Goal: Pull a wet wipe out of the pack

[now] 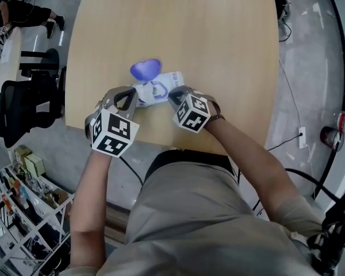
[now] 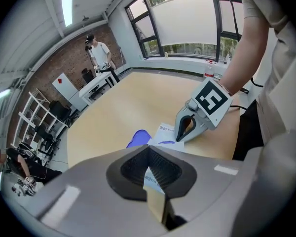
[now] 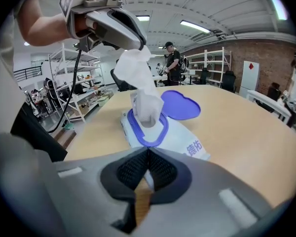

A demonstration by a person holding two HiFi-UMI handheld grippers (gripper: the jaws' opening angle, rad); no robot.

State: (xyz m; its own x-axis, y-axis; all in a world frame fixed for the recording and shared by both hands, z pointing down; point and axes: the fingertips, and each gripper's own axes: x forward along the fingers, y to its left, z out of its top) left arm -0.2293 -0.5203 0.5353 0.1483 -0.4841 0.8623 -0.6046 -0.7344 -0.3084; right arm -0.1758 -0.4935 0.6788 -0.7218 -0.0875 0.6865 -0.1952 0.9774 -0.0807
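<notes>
A white wet-wipe pack (image 1: 161,86) with purple print lies on the wooden table (image 1: 218,33), its heart-shaped purple lid (image 1: 145,69) flipped open. In the right gripper view a white wipe (image 3: 140,80) rises from the pack's purple-rimmed opening (image 3: 147,127). My left gripper (image 3: 137,44) is shut on the wipe's top, above the pack (image 3: 180,137). My right gripper (image 1: 172,94) is shut on the pack's near end. In the left gripper view the wipe (image 2: 151,179) sits between the closed jaws, with the right gripper (image 2: 179,134) at the pack (image 2: 164,131) beyond.
The table's near edge (image 1: 161,145) is just below both grippers. Black chairs (image 1: 23,105) and shelves (image 1: 29,211) stand to the left. Cables and a bottle (image 1: 333,134) lie on the floor at right. People stand far off in the room (image 3: 172,58).
</notes>
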